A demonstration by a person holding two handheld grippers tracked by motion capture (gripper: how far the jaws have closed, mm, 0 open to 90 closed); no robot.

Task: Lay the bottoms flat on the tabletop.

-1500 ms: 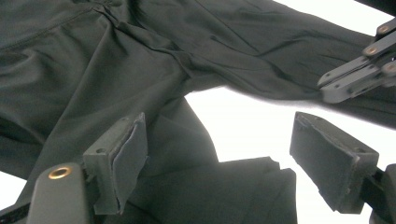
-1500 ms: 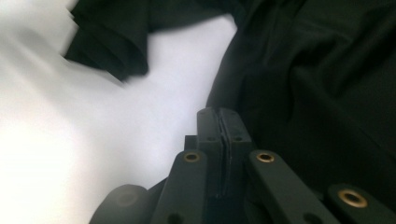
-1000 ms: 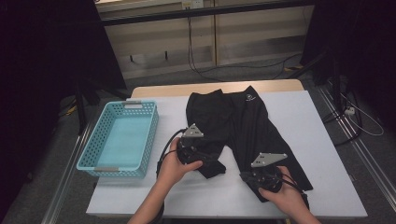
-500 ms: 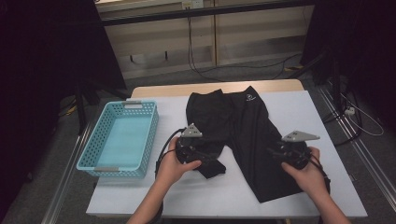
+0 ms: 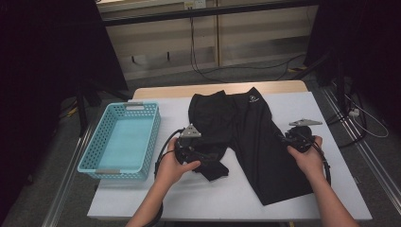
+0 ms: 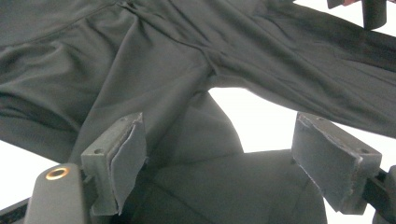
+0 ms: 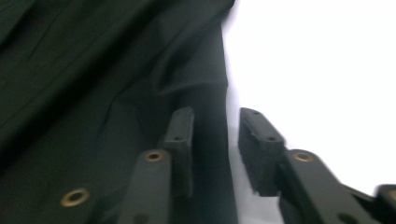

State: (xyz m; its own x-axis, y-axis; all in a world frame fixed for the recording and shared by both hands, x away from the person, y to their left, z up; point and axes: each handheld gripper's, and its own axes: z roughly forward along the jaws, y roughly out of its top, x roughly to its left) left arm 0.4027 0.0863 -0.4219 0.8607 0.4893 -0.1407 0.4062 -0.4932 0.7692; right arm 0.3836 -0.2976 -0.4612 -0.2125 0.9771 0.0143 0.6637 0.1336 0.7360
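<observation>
On the white bench (image 5: 156, 196), a pair of black shorts (image 5: 255, 137) lies spread flat across the middle and right, waistband toward the far edge, with a small pale logo near the top. Its left leg is folded back on itself into a bunched flap near the front, while the right leg runs long toward the near right corner. A light blue plastic basket (image 5: 101, 142) with perforated walls stands at the left end of the bench, just beside the shorts and apart from them. The bench top has a pale wooden strip along its far edge.

The left tongs (image 5: 201, 153) rest at the folded left leg; in the left gripper view they stand spread wide (image 6: 224, 161), the folded cloth lying between the pads without being pinched. The right tongs (image 5: 288, 141) sit at the outer edge of the right leg; in the right gripper view (image 7: 215, 149) they have just been closing and stand narrowly apart, straddling the hem, one pad over the cloth and one over bare bench, a strip of fabric between them not yet pressed.

Beyond the bench, the floor is grey with loose cables trailing across it, a pale wall panel runs behind, and dark curtains hang at either side. Metal rails flank the bench on the floor.
</observation>
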